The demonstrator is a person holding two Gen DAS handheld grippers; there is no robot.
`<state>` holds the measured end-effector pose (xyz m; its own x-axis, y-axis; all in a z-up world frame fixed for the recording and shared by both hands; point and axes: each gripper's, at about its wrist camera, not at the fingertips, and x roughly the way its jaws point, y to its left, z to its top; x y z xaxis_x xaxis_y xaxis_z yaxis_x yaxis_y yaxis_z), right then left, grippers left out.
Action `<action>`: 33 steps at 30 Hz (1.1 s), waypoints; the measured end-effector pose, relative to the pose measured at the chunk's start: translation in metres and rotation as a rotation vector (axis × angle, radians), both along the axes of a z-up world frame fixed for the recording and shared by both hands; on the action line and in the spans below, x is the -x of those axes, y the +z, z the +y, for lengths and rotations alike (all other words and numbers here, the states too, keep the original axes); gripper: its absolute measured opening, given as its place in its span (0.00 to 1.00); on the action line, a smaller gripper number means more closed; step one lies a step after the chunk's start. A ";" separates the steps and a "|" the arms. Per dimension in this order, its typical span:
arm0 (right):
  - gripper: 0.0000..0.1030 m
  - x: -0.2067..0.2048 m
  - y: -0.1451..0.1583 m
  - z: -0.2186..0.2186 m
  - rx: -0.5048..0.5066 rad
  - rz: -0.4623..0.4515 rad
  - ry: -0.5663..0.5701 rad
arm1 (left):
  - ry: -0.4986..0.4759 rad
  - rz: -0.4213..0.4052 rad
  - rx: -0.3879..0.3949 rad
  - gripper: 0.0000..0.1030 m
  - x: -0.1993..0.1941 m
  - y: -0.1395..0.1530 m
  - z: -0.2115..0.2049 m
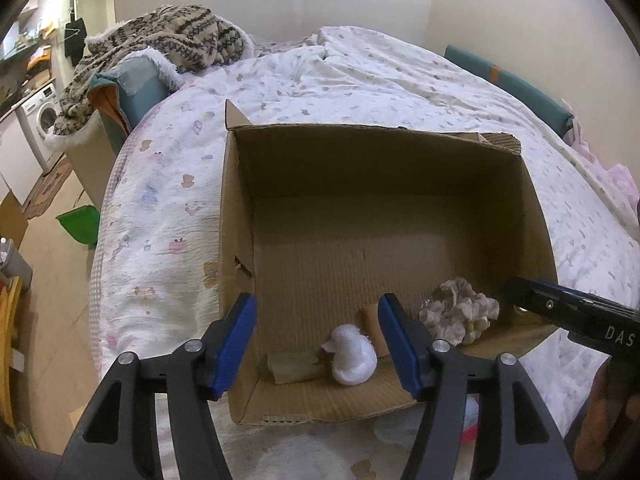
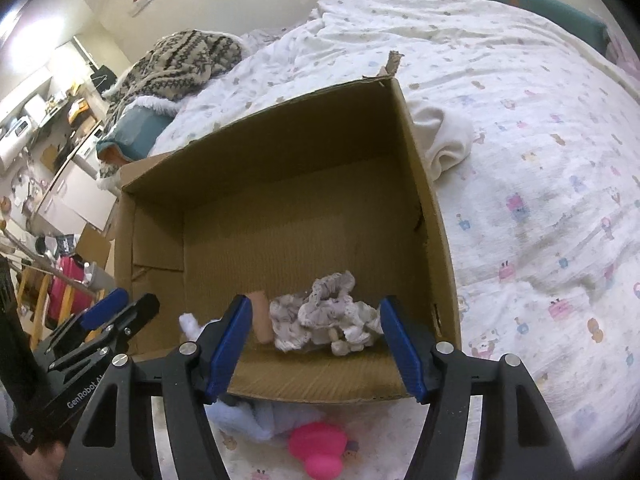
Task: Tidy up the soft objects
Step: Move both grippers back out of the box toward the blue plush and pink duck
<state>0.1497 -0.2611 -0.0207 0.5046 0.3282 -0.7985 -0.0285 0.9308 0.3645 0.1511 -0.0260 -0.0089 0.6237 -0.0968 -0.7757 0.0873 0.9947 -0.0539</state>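
An open cardboard box (image 1: 360, 168) (image 2: 288, 152) sits on the bed. Inside, near its front wall, lie a white fluffy toy (image 1: 354, 354) (image 2: 188, 322), a crumpled patterned cloth (image 1: 458, 312) (image 2: 324, 316) and a tan piece (image 2: 262, 316). My left gripper (image 1: 318, 346) is open and empty above the box's front left corner. My right gripper (image 2: 316, 346) is open and empty above the front edge, over the cloth; it also shows in the left wrist view (image 1: 568, 308). In front of the box lie a pink toy (image 2: 318, 450) and a light blue cloth (image 2: 256, 416).
A white cloth (image 2: 444, 136) lies on the printed bedspread (image 2: 540, 180) right of the box. A patterned knit blanket (image 1: 160, 44) is heaped at the bed's far left. The floor to the left holds a green bin (image 1: 80, 226) and a washing machine (image 1: 44, 118).
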 end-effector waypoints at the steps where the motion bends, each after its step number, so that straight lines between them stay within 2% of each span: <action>1: 0.68 0.000 0.001 0.000 -0.001 -0.002 -0.001 | 0.002 0.001 0.001 0.58 0.000 0.000 0.000; 13: 0.68 0.012 0.010 -0.014 -0.006 -0.012 -0.052 | 0.012 -0.012 0.005 0.58 0.017 0.014 0.006; 17: 0.68 0.023 0.014 -0.021 -0.011 -0.011 -0.070 | 0.027 0.005 0.032 0.59 0.027 0.016 0.010; 21: 0.68 0.035 0.018 -0.027 -0.012 -0.007 -0.085 | 0.048 0.054 0.063 0.59 0.039 0.013 0.014; 25: 0.68 0.046 0.011 -0.033 -0.039 0.043 -0.106 | 0.077 0.093 0.097 0.59 0.049 0.011 0.018; 28: 0.68 0.055 0.006 -0.038 -0.058 0.077 -0.118 | 0.096 0.124 0.137 0.64 0.056 0.008 0.020; 33: 0.68 0.067 -0.006 -0.047 -0.099 0.147 -0.158 | 0.106 0.228 0.219 0.65 0.057 -0.006 0.012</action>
<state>0.0827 -0.3082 -0.0272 0.4367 0.3351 -0.8349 0.1746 0.8788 0.4440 0.0943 -0.0139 -0.0153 0.4522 -0.2210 -0.8641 -0.0546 0.9602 -0.2741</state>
